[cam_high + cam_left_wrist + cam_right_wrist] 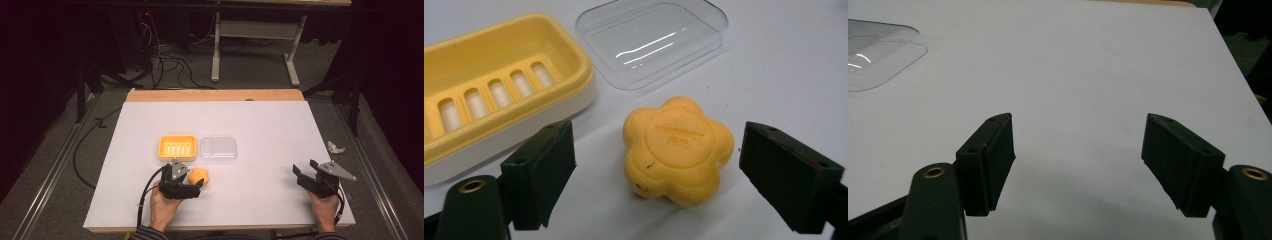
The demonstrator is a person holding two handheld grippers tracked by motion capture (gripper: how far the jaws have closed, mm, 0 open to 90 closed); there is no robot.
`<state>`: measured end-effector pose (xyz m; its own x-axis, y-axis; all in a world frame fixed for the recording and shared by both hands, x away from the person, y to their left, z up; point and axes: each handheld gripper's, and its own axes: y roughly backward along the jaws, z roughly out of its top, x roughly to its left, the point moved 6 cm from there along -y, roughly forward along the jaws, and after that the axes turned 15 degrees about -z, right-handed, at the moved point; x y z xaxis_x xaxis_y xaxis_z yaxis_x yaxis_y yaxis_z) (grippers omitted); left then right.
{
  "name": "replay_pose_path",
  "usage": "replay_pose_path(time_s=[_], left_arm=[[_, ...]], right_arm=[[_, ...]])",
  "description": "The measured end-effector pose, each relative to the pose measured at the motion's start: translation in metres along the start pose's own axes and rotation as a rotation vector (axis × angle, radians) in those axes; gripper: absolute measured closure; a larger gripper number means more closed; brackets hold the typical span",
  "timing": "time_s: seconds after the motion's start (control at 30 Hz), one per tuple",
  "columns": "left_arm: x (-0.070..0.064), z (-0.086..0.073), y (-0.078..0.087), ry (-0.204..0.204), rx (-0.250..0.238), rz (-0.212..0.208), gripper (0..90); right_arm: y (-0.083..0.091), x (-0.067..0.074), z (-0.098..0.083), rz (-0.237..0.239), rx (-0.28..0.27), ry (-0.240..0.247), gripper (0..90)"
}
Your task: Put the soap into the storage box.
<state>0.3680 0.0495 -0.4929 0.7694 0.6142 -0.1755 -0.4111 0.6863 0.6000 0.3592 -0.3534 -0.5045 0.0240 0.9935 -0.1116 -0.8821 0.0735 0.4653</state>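
A flower-shaped orange soap (199, 176) (677, 149) lies on the white table, just in front of a yellow soap dish (177, 147) (494, 95) with a slotted floor. A clear plastic lid (218, 149) (654, 40) (875, 52) rests beside the dish on its right. My left gripper (192, 181) (656, 172) is open, its jaws standing on either side of the soap without touching it. Near the table's front right, my right gripper (305, 172) (1078, 160) is open over bare table with nothing between its jaws.
The white table top (265, 125) has a wooden strip along its far edge. A crumpled white scrap (335, 147) lies off the table's right side. Cables and a desk frame (255, 45) stand on the floor behind.
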Motion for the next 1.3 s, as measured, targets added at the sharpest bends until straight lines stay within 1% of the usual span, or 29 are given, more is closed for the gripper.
replay_pose_path(time_s=[0.03, 0.07, 0.23, 0.27, 0.33, 0.53, 0.6, 0.8, 0.97, 1.03, 1.07, 1.13, 1.3], left_arm=[[-0.001, -0.001, -0.004, -0.005, 0.018, -0.001, 15.3], [-0.001, -0.001, -0.004, -0.005, 0.018, -0.001, 15.2], [-0.004, -0.002, -0.012, -0.016, 0.046, 0.004, 15.2], [-0.005, -0.002, -0.016, -0.018, 0.059, 0.005, 15.1], [-0.006, -0.003, -0.019, -0.019, 0.065, 0.005, 15.1], [-0.006, -0.004, -0.026, -0.016, 0.077, 0.01, 15.1], [-0.006, -0.004, -0.028, -0.014, 0.08, 0.006, 15.1], [-0.006, -0.004, -0.034, -0.011, 0.088, 0.018, 15.2], [-0.006, -0.005, -0.039, -0.013, 0.104, 0.025, 15.7], [-0.006, -0.006, -0.041, -0.01, 0.109, 0.03, 16.2], [-0.005, -0.006, -0.042, -0.002, 0.11, 0.03, 16.9], [-0.006, -0.005, -0.042, 0.003, 0.104, 0.029, 17.5], [-0.006, -0.006, -0.044, 0.01, 0.108, 0.034, 19.7]], right_arm=[[0.0, 0.0, 0.0, 0.001, -0.001, -0.001, 29.7], [0.0, 0.0, 0.0, 0.001, -0.001, -0.001, 29.7], [0.0, 0.0, 0.0, 0.004, -0.002, -0.002, 29.7], [0.0, 0.0, 0.0, 0.004, -0.002, -0.001, 29.7], [0.0, 0.0, 0.0, 0.006, -0.005, -0.002, 29.7], [0.0, 0.0, 0.0, 0.005, -0.004, -0.001, 29.7], [0.0, 0.0, 0.0, 0.005, -0.004, -0.002, 29.7], [0.0, 0.0, 0.0, 0.004, -0.005, -0.001, 29.6], [0.0, 0.0, 0.0, 0.004, -0.004, -0.001, 29.6], [0.0, 0.0, 0.0, 0.003, -0.005, 0.0, 29.6], [0.0, 0.0, 0.0, 0.004, -0.005, 0.001, 29.6], [0.0, 0.0, 0.0, 0.004, -0.002, 0.002, 29.6], [0.0, 0.0, 0.0, 0.004, -0.003, 0.0, 29.5]])
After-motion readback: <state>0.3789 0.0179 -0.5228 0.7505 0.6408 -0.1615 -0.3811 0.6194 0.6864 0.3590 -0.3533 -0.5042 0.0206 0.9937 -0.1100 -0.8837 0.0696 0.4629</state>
